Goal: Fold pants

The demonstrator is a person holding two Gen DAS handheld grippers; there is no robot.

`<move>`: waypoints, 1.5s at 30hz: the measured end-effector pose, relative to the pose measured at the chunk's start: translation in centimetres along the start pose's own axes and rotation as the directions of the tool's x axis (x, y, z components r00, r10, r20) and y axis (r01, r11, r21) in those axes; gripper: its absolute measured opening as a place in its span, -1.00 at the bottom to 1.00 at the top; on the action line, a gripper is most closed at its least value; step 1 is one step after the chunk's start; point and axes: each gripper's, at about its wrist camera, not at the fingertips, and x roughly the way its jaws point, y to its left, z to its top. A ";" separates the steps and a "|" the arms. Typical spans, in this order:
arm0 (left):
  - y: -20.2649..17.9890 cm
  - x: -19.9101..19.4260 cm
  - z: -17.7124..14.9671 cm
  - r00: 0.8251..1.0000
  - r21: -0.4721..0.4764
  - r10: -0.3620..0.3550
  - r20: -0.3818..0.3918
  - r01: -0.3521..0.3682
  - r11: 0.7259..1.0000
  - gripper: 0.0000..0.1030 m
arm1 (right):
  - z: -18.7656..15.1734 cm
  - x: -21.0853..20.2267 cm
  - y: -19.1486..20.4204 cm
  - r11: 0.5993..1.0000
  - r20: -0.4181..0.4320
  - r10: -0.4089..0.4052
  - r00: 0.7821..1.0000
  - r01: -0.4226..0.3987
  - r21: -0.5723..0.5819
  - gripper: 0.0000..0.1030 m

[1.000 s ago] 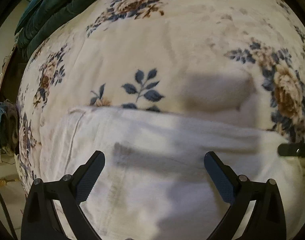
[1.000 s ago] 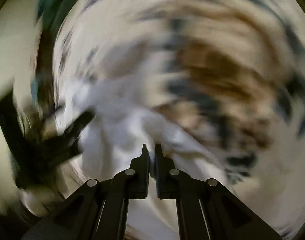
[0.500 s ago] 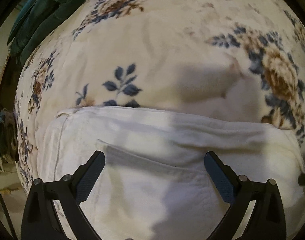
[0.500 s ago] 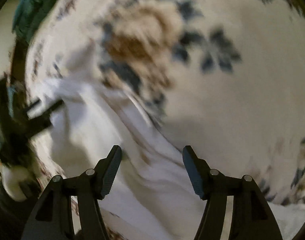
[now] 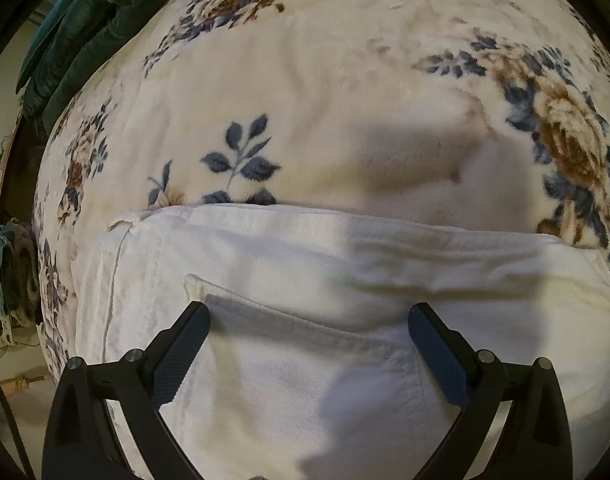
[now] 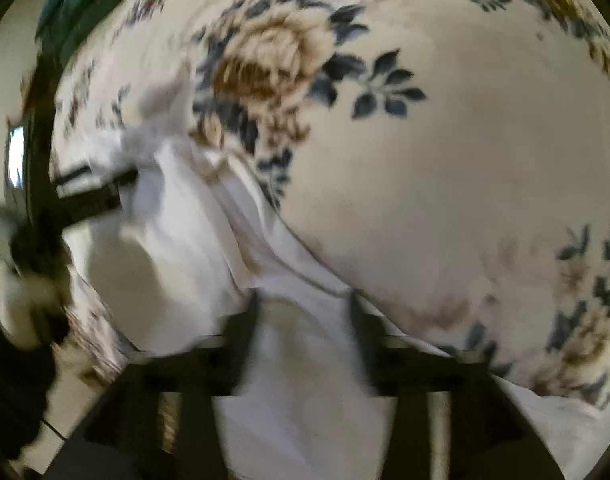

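White pants (image 5: 305,300) lie flat on a floral blanket (image 5: 325,100), waistband edge towards the far side, a back pocket showing. My left gripper (image 5: 309,320) is open just above the pocket, holding nothing. In the blurred right wrist view the pants (image 6: 177,240) run from lower middle up to the left. My right gripper (image 6: 303,304) is open with its fingers either side of a fold of the white cloth. The left gripper (image 6: 93,192) shows at the left over the pants.
A dark teal cushion (image 5: 77,28) lies at the blanket's far left corner. The bed's left edge drops to a floor with clothes (image 5: 9,280) heaped there. The blanket spreads far and right of the pants.
My right gripper went from shut to open and has swung over the pants' right end. My left gripper has drawn back a little, so more of the pocket shows.
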 end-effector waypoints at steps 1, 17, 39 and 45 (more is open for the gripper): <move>0.0 0.0 0.0 1.000 0.000 0.003 0.001 -0.003 1.000 1.00 | 0.0 0.3 0.2 1.000 -0.013 -0.019 1.000 0.019 -0.006 0.24; 3.4 -4.9 -2.4 0.993 -0.071 -0.054 0.103 0.062 0.996 1.00 | -3.2 -1.2 -7.5 0.881 0.155 0.110 0.982 -0.169 0.442 0.34; 1.5 0.0 -16.6 0.549 -0.660 -0.835 -0.023 0.620 0.426 -0.12 | -23.1 8.4 1.6 0.370 0.534 0.252 0.807 -0.590 0.717 -0.06; 0.1 0.5 -17.3 0.436 -0.682 -0.896 0.087 0.682 0.266 -0.06 | -24.1 8.7 1.2 0.283 0.621 0.276 0.734 -0.679 0.677 -0.06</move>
